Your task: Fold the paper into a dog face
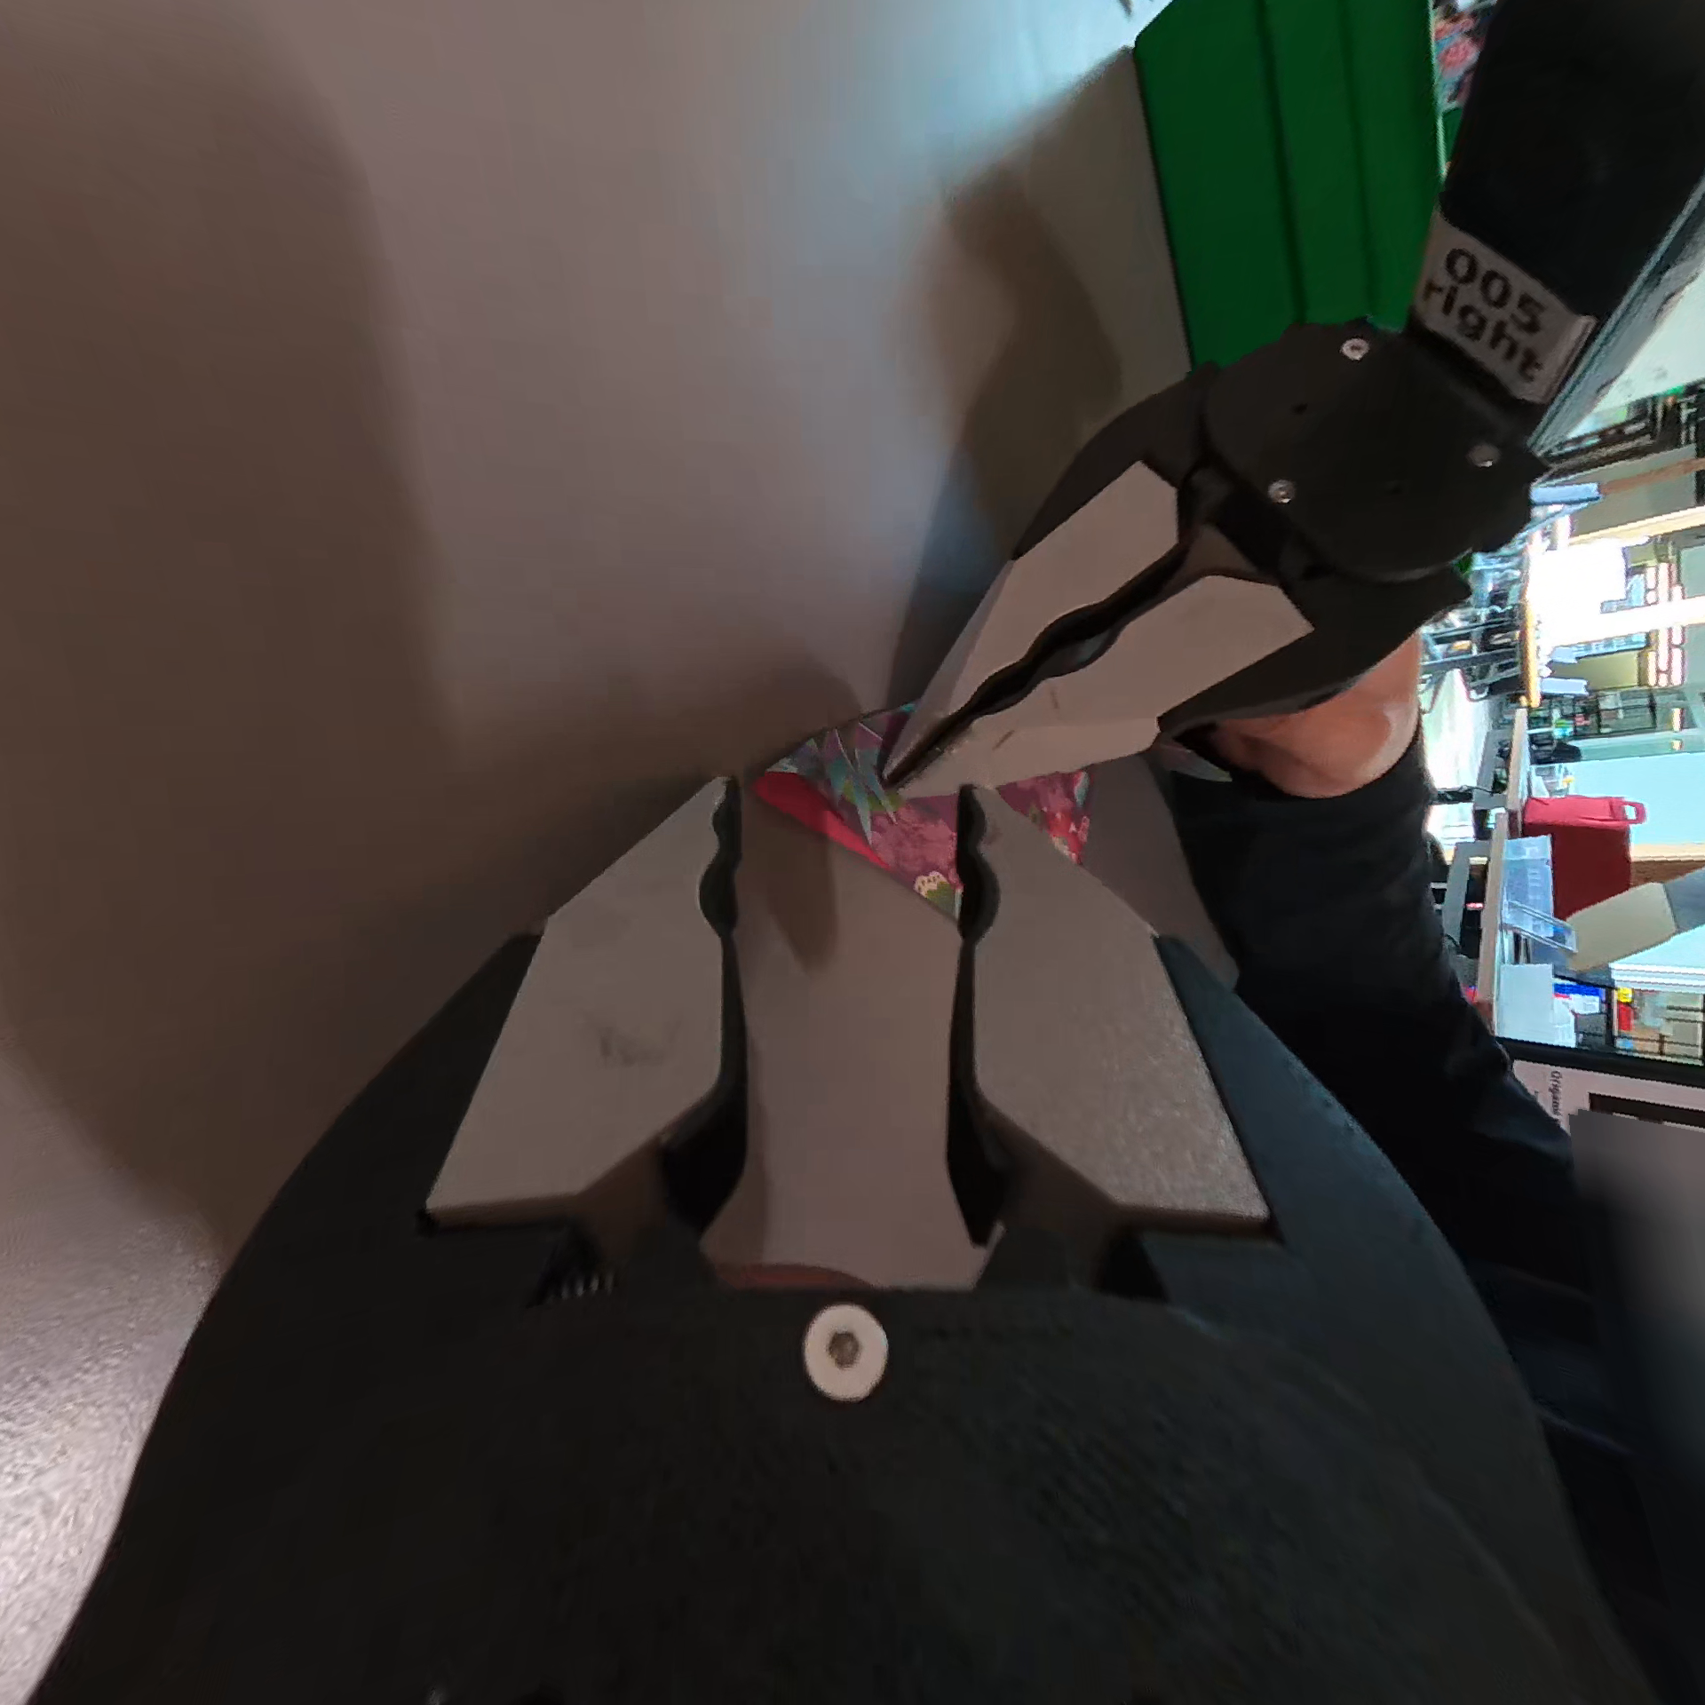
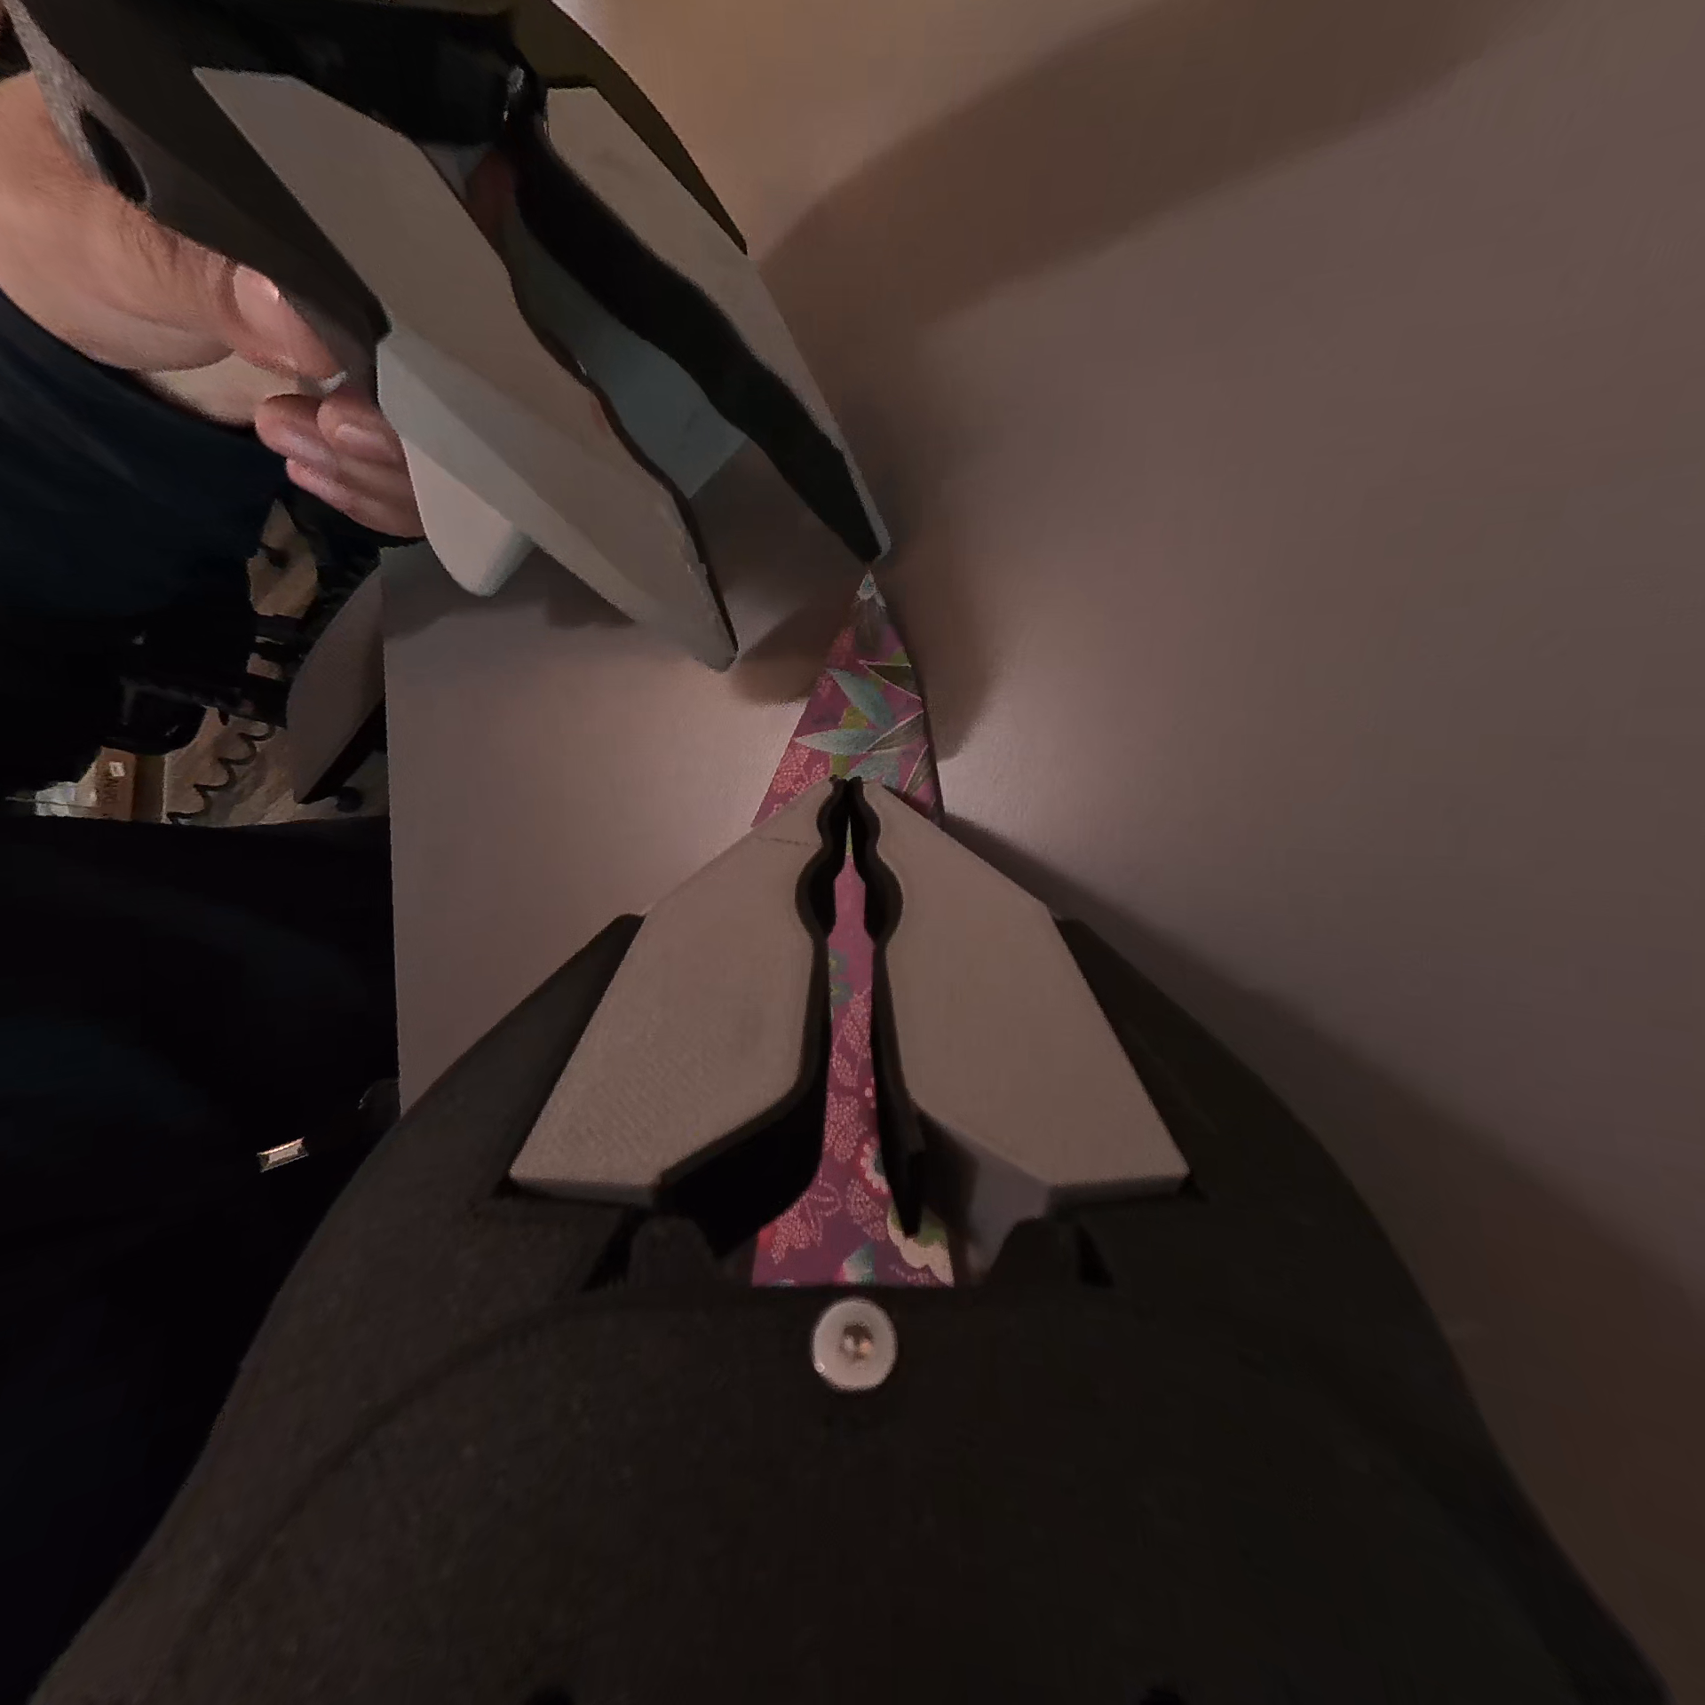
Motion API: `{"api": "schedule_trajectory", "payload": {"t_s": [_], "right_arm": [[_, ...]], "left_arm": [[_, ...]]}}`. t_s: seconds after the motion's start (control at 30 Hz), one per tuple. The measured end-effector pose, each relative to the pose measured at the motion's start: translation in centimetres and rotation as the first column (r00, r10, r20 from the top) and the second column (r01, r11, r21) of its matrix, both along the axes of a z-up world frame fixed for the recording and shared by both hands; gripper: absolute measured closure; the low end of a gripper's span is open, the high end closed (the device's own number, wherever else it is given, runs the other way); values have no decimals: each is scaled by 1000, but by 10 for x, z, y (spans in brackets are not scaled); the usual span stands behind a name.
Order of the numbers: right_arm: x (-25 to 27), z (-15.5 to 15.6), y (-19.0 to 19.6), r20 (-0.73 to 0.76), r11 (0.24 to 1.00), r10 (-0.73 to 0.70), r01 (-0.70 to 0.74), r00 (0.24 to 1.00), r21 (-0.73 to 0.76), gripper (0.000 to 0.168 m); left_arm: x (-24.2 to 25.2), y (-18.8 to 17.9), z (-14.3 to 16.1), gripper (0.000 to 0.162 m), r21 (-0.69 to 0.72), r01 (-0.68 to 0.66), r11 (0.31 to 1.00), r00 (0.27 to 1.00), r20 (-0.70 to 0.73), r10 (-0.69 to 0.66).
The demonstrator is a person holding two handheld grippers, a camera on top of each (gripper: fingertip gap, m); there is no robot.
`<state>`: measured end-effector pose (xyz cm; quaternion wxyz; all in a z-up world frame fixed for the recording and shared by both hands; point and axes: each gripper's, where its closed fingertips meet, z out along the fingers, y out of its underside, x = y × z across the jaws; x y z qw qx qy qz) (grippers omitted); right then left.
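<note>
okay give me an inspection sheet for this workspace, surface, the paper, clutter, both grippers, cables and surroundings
Surface: plain pale table, shadowed around the work.
Job's things: patterned purple paper, partly folded, pink underside showing at one edge.
Clutter: green ribbed object at the table's far edge.
Grippers: right gripper shut with the paper running between its fingers; left gripper open, its tips beside the paper.
Cables: dark coiled cord beyond the table edge.
Surroundings: shelving and a red box in a bright room behind.
</note>
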<state>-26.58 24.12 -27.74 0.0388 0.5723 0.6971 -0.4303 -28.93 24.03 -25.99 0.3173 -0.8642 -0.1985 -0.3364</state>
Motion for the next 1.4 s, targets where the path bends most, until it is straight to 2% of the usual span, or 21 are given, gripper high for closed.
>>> {"api": "schedule_trajectory", "payload": {"t_s": [0.17,0.5,1.03,1.2,1.3,1.4], "right_arm": [[0,0,0,3,1000,-6,6,1000,-14,168],[2,0,1,2,1000,10,-10,1000,-16,168],[3,0,2,5,999,12,-12,1000,-44,168],[4,1,1,8,999,15,-15,1000,-48,168],[4,1,1,10,999,19,-19,1000,-47,168],[4,1,1,12,999,20,-19,1000,-51,168]], "left_arm": [[4,4,-2,119,-23,14,1000,999,-40,-15],[-5,13,-8,139,-18,8,1000,996,-86,-9],[0,20,-9,138,-8,44,999,991,-122,-45],[-3,20,-15,157,2,84,996,972,-219,-82],[-1,21,-13,162,35,94,995,975,-207,-85],[6,23,-5,162,86,102,991,987,-133,-90]]}}
